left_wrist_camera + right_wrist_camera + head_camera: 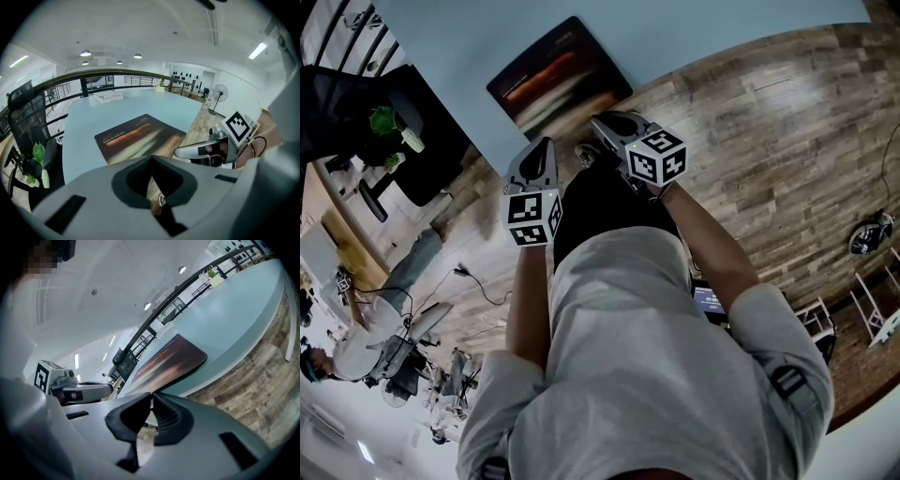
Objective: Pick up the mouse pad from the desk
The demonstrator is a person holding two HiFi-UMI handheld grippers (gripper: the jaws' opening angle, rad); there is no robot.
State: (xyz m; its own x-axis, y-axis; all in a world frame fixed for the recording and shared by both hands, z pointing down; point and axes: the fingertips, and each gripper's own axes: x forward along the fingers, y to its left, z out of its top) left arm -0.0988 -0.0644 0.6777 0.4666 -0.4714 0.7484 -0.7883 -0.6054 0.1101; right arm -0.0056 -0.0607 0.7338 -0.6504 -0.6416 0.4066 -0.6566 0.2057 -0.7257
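A dark mouse pad (pixel 560 77) with orange and pale streaks lies flat near the edge of the light blue desk (pixel 487 37). My left gripper (pixel 547 142) hovers just short of the desk edge, below the pad's near left corner, jaws shut and empty. Close to the pad's near right corner my right gripper (pixel 597 120) is also shut on nothing. In the left gripper view the mouse pad (pixel 140 138) lies ahead of the closed left gripper (pixel 151 158), and the right gripper (pixel 206 149) shows beside it. The right gripper view has the mouse pad (pixel 171 359) beyond the closed right gripper (pixel 151 394).
A black office chair (pixel 356 103) and a small potted plant (pixel 384 120) stand left of the desk. A white tray (pixel 108 97) sits far back on the desk. Wooden floor (pixel 769 141) runs under the desk edge. A person (pixel 356 347) sits at lower left.
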